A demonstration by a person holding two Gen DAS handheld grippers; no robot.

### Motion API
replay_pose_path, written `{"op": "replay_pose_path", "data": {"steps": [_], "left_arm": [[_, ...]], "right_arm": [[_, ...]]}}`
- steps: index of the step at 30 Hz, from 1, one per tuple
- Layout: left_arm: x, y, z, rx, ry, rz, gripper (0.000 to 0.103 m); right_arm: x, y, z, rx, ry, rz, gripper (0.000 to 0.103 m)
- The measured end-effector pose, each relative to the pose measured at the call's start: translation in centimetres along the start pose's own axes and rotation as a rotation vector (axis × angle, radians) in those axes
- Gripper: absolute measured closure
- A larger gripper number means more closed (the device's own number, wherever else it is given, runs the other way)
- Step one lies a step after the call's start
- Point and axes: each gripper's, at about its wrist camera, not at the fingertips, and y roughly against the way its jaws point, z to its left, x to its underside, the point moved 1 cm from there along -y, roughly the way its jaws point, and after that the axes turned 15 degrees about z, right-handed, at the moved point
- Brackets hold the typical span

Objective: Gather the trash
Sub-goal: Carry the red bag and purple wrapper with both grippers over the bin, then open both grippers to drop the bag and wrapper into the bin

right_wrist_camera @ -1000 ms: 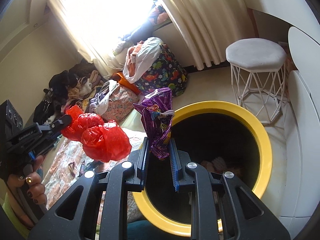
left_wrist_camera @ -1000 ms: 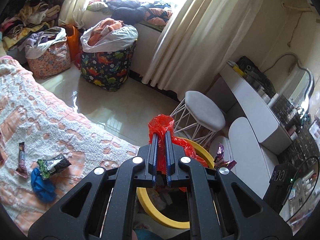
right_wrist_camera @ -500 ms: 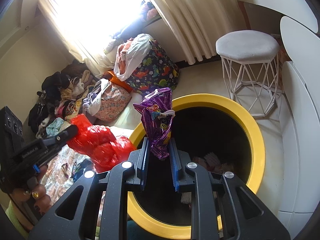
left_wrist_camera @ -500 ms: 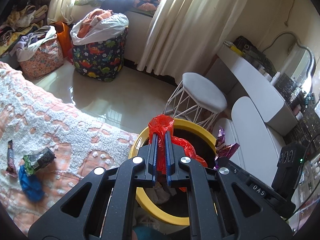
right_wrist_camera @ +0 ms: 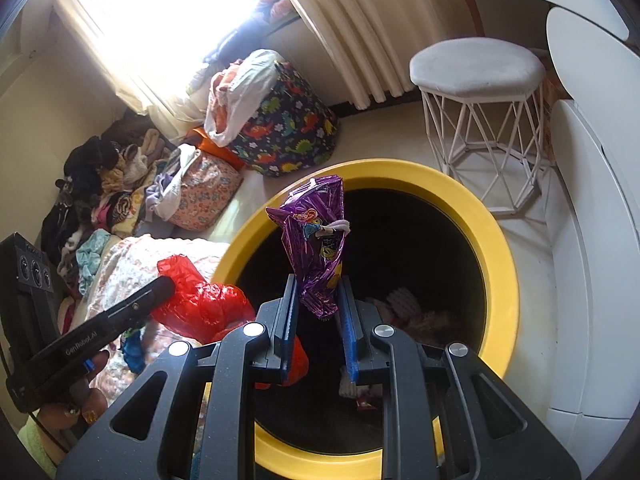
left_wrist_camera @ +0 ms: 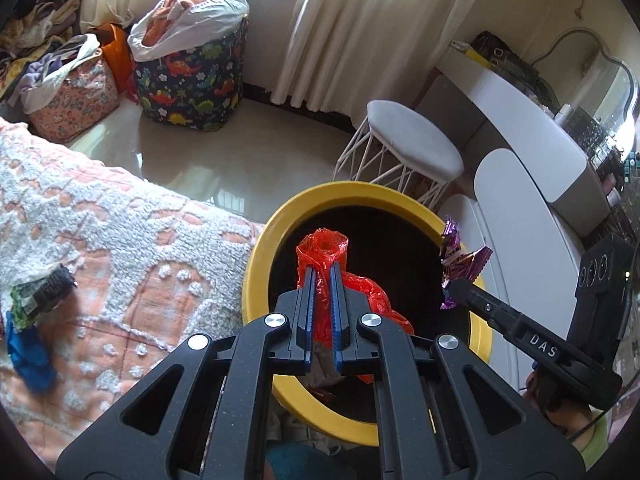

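L wrist view: left hand-held gripper [left_wrist_camera: 323,276] is pinching the red plastic bag [left_wrist_camera: 340,276], jaws pressed tight on it w/ the bag's neck poking up past the tips. Vs a sec ago the yellow-rimmed bin [left_wrist_camera: 260,248] fills much more of the view and the bag now hangs over its dark mouth, not short of it, so this hand has dropped in toward the bin. Right hand-held gripper [left_wrist_camera: 454,286] shows at the far rim w/ the purple snack wrapper [left_wrist_camera: 460,256]. More trash is left on the bed [left_wrist_camera: 120,240]: a green wrapper [left_wrist_camera: 36,296] and a blue scrap [left_wrist_camera: 28,352]. R wrist view: right hand-held gripper [right_wrist_camera: 318,300] is clamped on the purple snack wrapper [right_wrist_camera: 316,240], which stands up over the bin [right_wrist_camera: 496,256] opening; the bin sits larger and more centred than before. Red plastic bag [right_wrist_camera: 200,300] has come down from above the rim to right at its near-left edge. Both pieces look about ready to drop; prob. next is letting go, then back to the bed for the rest.
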Motion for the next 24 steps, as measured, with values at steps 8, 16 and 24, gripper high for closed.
{"op": "replay_pose_path", "data": {"steps": [8, 16, 24], "left_arm": [[0.2, -1.5, 0.3, 0.018, -0.006, 0.032, 0.100], [0.4, -1.1, 0.8, 0.054, 0.009, 0.030, 0.077], [1.1, 0.9, 0.9, 0.047, -0.006, -0.024, 0.022]], "right_arm": [[0.0, -0.7, -0.7, 0.024, -0.007, 0.008, 0.080], [0.0, -0.8, -0.8, 0.032, -0.031, 0.002, 0.052], [-0.1, 0.0, 0.0, 0.038, -0.012, -0.036, 0.044]]}}
